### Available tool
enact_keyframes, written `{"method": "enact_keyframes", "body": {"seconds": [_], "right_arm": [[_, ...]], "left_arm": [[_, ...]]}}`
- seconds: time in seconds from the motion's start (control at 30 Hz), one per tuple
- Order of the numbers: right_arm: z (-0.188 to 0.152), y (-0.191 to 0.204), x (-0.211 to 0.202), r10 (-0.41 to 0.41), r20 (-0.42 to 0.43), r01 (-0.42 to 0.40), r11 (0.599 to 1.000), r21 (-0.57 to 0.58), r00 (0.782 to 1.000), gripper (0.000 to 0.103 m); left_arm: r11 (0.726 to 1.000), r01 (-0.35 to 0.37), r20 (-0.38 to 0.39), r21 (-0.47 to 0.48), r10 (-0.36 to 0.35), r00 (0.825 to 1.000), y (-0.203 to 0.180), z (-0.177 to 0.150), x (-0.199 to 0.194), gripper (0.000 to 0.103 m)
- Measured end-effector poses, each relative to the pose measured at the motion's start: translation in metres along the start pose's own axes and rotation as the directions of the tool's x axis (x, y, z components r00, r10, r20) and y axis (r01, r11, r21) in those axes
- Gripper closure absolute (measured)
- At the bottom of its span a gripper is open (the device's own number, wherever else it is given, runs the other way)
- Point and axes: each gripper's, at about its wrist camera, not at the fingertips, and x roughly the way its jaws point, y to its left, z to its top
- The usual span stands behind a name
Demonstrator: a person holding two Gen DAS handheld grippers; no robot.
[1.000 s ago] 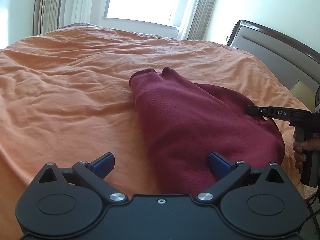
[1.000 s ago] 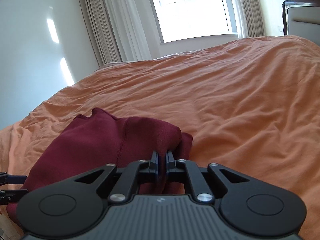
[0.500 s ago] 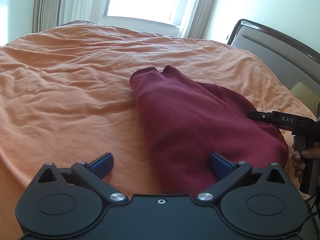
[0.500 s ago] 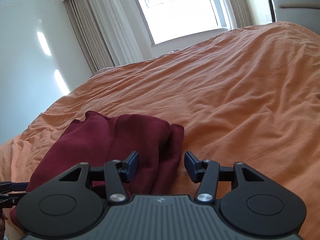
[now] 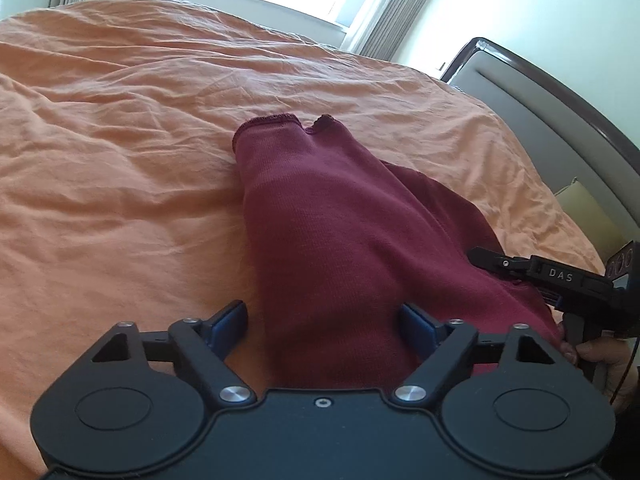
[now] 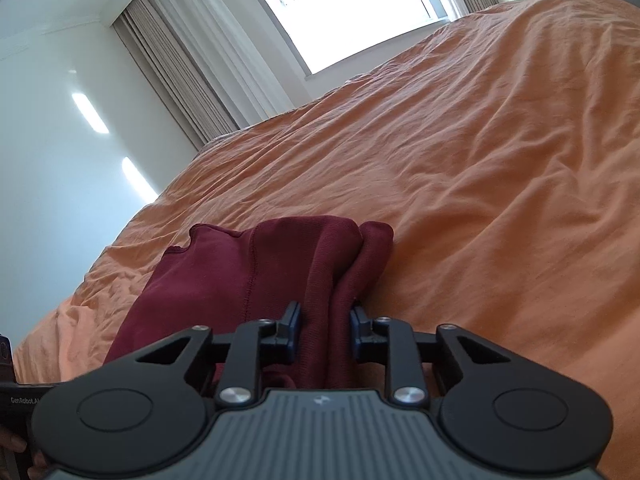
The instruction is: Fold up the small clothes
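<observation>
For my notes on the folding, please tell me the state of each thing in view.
maroon garment: folded, lying on the bed.
orange bedspread: spread out, wrinkled.
left gripper: closing, garment edge between the jaws.
right gripper: closing on a bunched garment fold.
curtains: drawn aside.

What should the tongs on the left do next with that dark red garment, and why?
Probably finish closing on the near edge of the maroon garment. The left tongs straddle that edge, closing but not yet pressing it, while the right tongs are closing around a bunched fold on the orange bedspread.
</observation>
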Motion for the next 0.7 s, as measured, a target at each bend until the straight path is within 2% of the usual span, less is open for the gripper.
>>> {"method": "enact_keyframes", "body": {"seconds": [0.03, 0.1, 0.27, 0.47, 0.6, 0.7], "right_arm": [[0.000, 0.003, -0.001, 0.000, 0.005, 0.000, 1.000, -0.006, 1.000, 0.085], [0.001, 0.008, -0.004, -0.002, 0.018, 0.002, 1.000, -0.022, 1.000, 0.086], [0.006, 0.029, -0.018, 0.018, 0.078, -0.012, 0.997, -0.079, 0.997, 0.088], [0.021, 0.074, -0.020, 0.096, 0.132, -0.076, 0.986, -0.146, 0.987, 0.088], [0.027, 0.104, -0.003, 0.152, 0.144, -0.125, 0.975, -0.181, 0.978, 0.088], [0.029, 0.123, 0.018, 0.191, 0.136, -0.167, 0.972, -0.167, 0.972, 0.088]], "left_arm": [[1.000, 0.013, -0.003, -0.005, -0.013, 1.000, -0.002, 0.001, 0.000, 0.032], [1.000, -0.001, 0.002, 0.002, 0.001, 1.000, -0.006, 0.002, -0.001, 0.038], [0.998, -0.034, 0.043, 0.055, 0.031, 0.999, -0.017, 0.005, -0.011, 0.066], [0.995, -0.029, 0.106, 0.097, 0.019, 0.994, -0.025, 0.021, -0.037, 0.070], [0.985, -0.096, 0.173, 0.146, 0.071, 0.982, -0.023, 0.033, -0.060, 0.070], [0.978, -0.148, 0.206, 0.144, 0.117, 0.972, -0.009, 0.044, -0.077, 0.070]]}}
